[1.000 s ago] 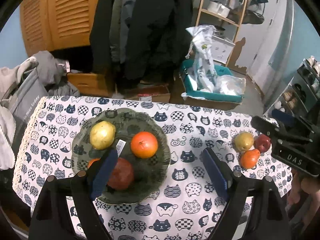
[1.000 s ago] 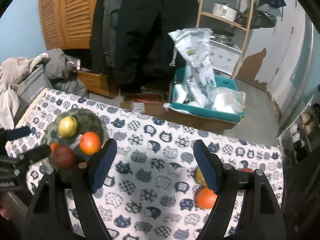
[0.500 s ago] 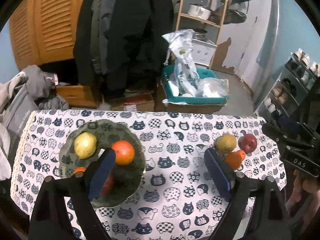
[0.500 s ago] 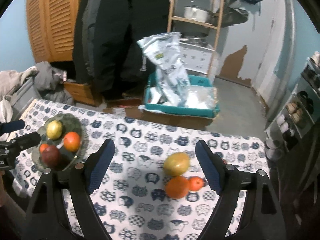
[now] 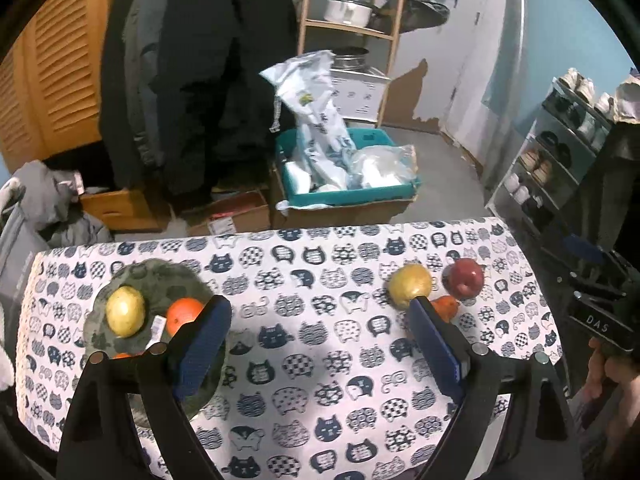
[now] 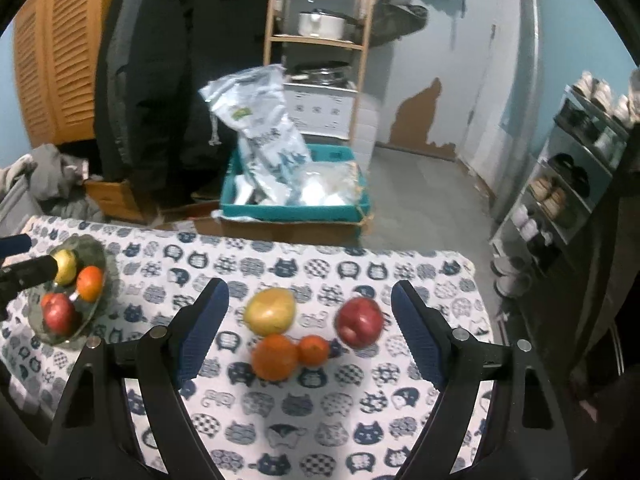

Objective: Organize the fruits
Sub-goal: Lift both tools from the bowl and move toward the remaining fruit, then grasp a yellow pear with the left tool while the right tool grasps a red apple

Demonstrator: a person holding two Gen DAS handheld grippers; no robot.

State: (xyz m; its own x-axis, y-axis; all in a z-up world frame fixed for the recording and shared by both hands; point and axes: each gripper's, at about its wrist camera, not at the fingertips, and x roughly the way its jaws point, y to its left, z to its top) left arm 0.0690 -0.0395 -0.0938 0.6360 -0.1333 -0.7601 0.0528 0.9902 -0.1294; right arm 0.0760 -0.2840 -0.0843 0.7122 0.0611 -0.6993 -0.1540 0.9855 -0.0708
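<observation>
Worktop [image 6: 400,420] under cat-print cloth [image 5: 304,360]. Green plate [image 5: 160,276] at left end, holding yellow fruit [image 5: 125,311], orange [image 5: 183,315], red fruit [image 6: 58,312]. Loose near right end: yellow apple [image 6: 270,310], red apple [image 6: 359,321], two oranges [image 6: 276,356] touching. Left tongs [image 5: 320,344] spread, empty. Right tongs [image 6: 308,328] spread, empty, above loose fruit. Behind: louvred wardrobe [image 6: 52,52], dark coats [image 5: 208,72], teal crate of bags [image 6: 296,196], wooden shelf with pot [image 6: 320,24], shoe rack [image 5: 560,152].

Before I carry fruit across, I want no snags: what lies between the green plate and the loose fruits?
Only bare cat-print tablecloth separates the green plate from the loose fruits; the left wrist view shows it best.
</observation>
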